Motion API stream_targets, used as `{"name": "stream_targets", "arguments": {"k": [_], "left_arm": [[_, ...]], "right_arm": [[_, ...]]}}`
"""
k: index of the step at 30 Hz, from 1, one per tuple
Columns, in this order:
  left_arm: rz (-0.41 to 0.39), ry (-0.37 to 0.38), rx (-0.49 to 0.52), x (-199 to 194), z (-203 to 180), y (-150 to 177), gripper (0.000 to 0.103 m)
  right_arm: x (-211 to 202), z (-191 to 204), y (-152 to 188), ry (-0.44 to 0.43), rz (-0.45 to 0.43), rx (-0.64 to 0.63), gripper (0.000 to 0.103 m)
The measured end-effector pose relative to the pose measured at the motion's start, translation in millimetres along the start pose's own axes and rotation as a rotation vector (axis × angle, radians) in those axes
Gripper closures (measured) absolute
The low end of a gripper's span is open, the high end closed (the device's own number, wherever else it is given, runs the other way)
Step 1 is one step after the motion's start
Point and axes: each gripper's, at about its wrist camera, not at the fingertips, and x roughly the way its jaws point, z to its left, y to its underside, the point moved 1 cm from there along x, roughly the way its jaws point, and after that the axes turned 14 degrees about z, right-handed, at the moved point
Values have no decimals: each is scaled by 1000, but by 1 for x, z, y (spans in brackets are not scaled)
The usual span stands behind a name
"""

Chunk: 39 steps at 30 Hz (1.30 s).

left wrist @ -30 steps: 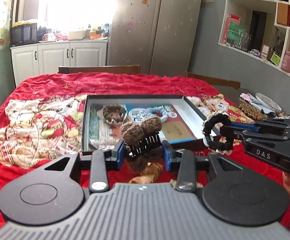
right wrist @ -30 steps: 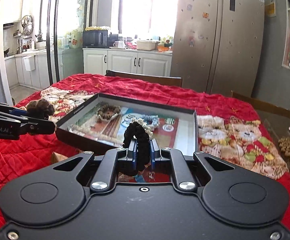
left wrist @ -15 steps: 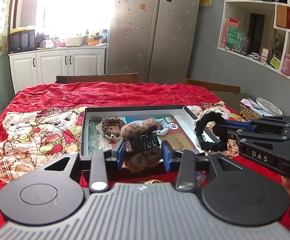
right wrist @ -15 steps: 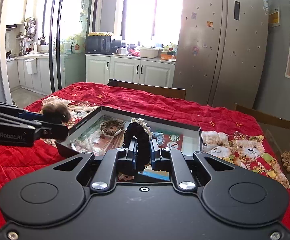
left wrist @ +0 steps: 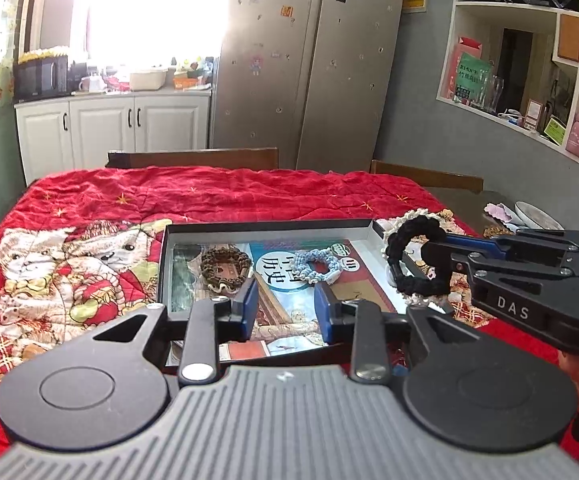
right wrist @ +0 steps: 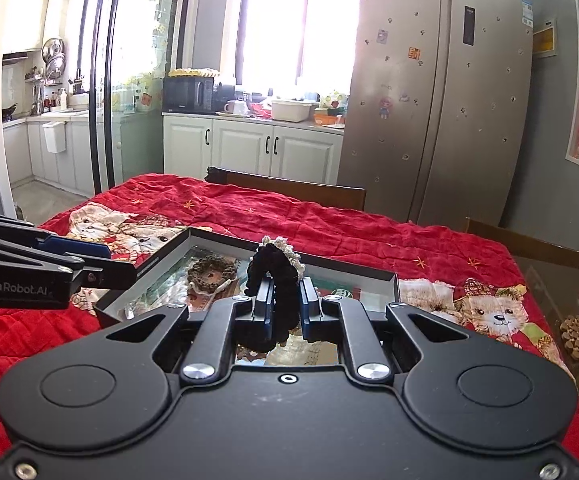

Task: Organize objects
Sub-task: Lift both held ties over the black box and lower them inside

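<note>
The tray's [left wrist: 265, 227] near edge is hidden behind the left gripper [left wrist: 283, 308], whose jaws are closing with nothing between them. A black scrunchie [right wrist: 273, 280] is clamped in the right gripper [right wrist: 283, 300] above the tray's right side. "DAS" and "GenRobot.AI" are legible on the gripper bodies.

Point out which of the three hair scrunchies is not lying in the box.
The black scrunchie with cream lace trim: the right tongs hold it up by the box's right edge. The brown and light blue ones lie inside.
</note>
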Motion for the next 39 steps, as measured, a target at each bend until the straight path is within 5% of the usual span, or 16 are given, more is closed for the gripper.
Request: {"name": "stream_targets", "arguments": {"k": [1, 2, 11, 24, 31, 39], "left_arm": [[9, 3, -3, 2, 1, -1, 66], [18, 4, -5, 4, 3, 0, 55], [91, -25, 37, 11, 17, 34, 30], [220, -64, 0, 60, 38, 60, 32], [261, -48, 3, 68, 39, 63, 60], [251, -38, -16, 67, 41, 60, 62]], "right_arm": [[2, -1, -1, 2, 3, 3, 90], [4, -3, -2, 3, 5, 6, 90], [11, -8, 9, -7, 30, 12, 90], [12, -1, 20, -31, 50, -5, 90], [16, -2, 24, -37, 63, 4, 90], [18, 0, 25, -44, 69, -1, 90]]}}
